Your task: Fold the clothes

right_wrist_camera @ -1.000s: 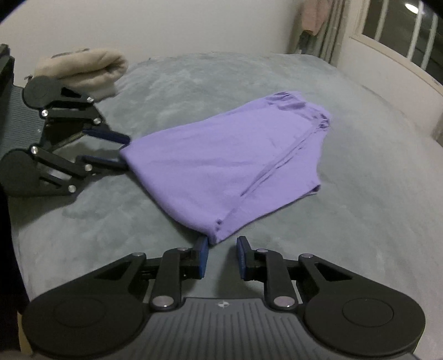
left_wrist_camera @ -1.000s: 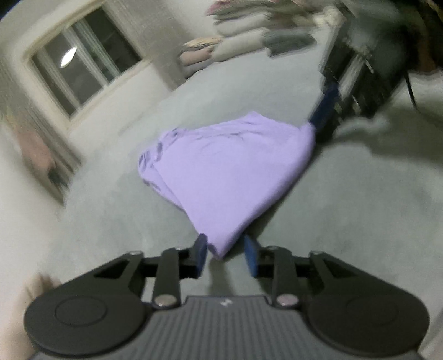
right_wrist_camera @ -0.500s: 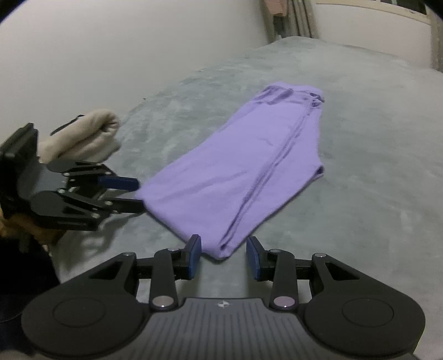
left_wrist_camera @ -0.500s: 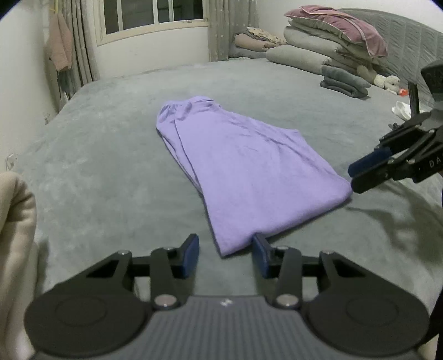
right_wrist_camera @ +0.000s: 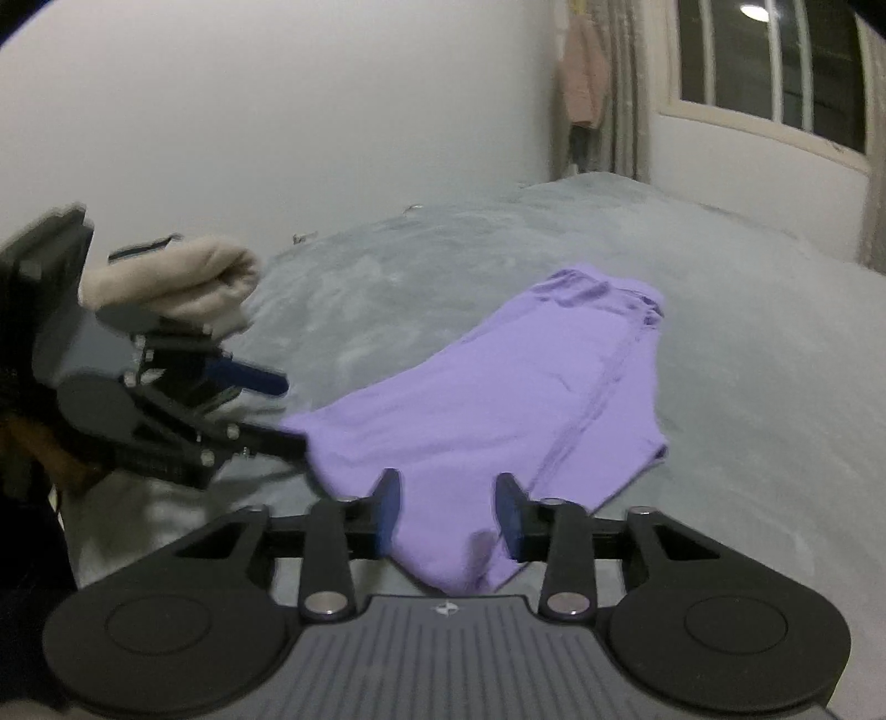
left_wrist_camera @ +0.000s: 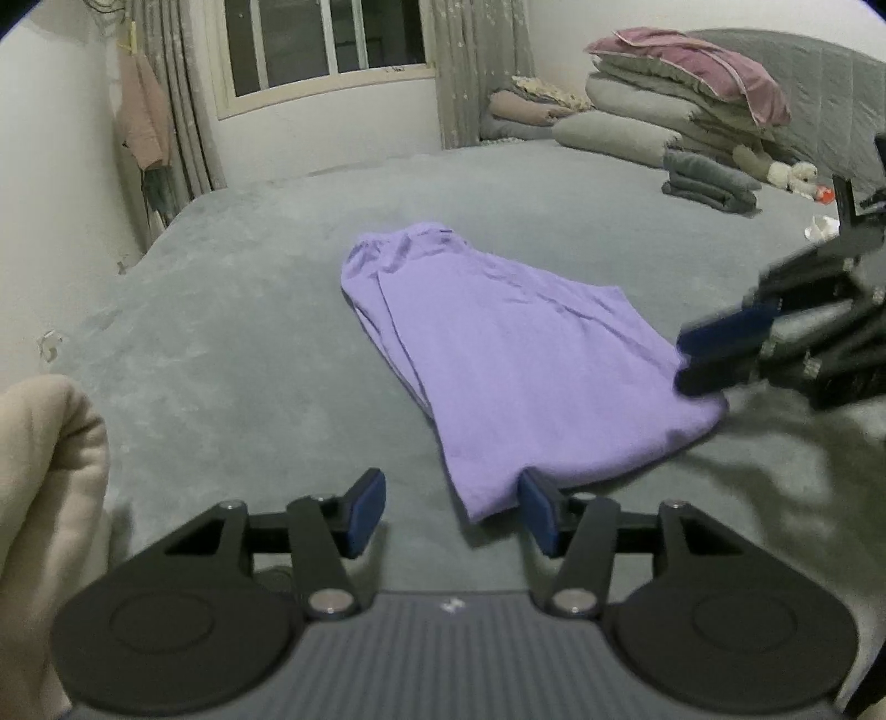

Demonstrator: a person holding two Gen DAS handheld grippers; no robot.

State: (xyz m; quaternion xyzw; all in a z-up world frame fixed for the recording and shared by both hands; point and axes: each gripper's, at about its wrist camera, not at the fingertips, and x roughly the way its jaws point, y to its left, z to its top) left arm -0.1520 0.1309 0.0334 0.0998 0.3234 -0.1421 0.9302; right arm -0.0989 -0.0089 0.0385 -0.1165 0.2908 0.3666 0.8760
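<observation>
A lilac garment (left_wrist_camera: 498, 354) lies flat on the grey bed (left_wrist_camera: 249, 343), folded lengthwise, waistband at the far end. My left gripper (left_wrist_camera: 451, 515) is open wide, and the garment's near left corner rests on the bed between its fingers, close to the right one. In the right wrist view the right gripper (right_wrist_camera: 448, 512) is open too, with the other near corner of the garment (right_wrist_camera: 498, 399) lying under and between its fingers. Each gripper shows in the other's view, the right gripper (left_wrist_camera: 686, 360) blurred and the left gripper (right_wrist_camera: 290, 414) at the cloth's edge.
A cream fleece bundle (left_wrist_camera: 44, 498) sits at the near left of the bed. Stacked bedding and pillows (left_wrist_camera: 692, 83), a folded grey cloth (left_wrist_camera: 709, 183) and a small plush toy (left_wrist_camera: 792, 174) line the far right. A window (left_wrist_camera: 326, 39) and curtains stand behind.
Both grippers held the garment's near corners a second ago, then opened and let them go. The garment has settled flat on the bed, and both cameras have swung round.
</observation>
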